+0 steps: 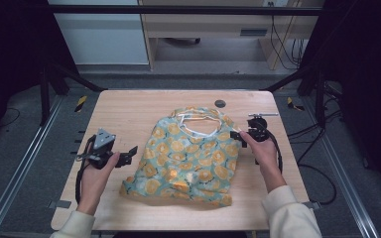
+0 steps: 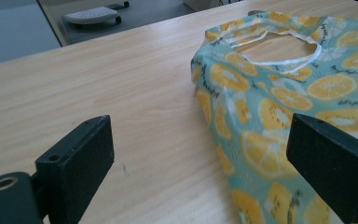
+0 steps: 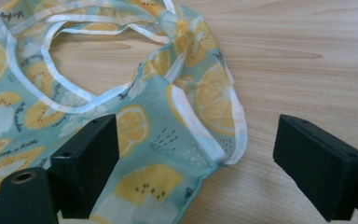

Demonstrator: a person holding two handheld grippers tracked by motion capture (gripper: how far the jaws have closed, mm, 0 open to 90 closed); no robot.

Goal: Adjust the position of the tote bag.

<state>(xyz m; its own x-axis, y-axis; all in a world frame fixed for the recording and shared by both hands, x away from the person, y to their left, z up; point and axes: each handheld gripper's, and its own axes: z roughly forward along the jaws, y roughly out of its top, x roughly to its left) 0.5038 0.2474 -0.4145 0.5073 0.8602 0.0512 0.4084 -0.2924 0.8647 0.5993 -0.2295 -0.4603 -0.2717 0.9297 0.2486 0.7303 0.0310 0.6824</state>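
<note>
Two tools over wooden bench [image 1: 129, 106], one per hand, both released. Fabric bag [image 1: 193, 158] w/ orange-slice print on teal, lying flat mid-bench, slightly rumpled, white-trimmed handles [image 1: 198, 119] at far end, looped open w/ bare wood showing through the loop. Left tool [image 1: 129, 156] held in left hand [image 1: 96, 173] just beside bag's left edge, pointing toward it, not touching; grey three-cornered plate on top. From left gripper view: left tool [image 2: 200, 163] w/ jaws spread wide, bare bench between on the left part, bag's edge [image 2: 261, 121] reaching in under the right jaw, nothing gripped. Right tool [image 1: 238, 136] in right hand [image 1: 263, 148] at bag's right side, near the handle end, cable trailing back along the forearm. From right gripper view: right tool [image 3: 196, 163] w/ jaws wide apart, white-trimmed corner of bag [image 3: 186, 116] lying between them, left jaw over the fabric, right jaw over bare wood; pads not pressing on cloth, so no grip. Small dark round disc [image 1: 220, 103] set in bench surface beyond the handles, well apart from both tools. Pale sleeves at near edge of high view.
</note>
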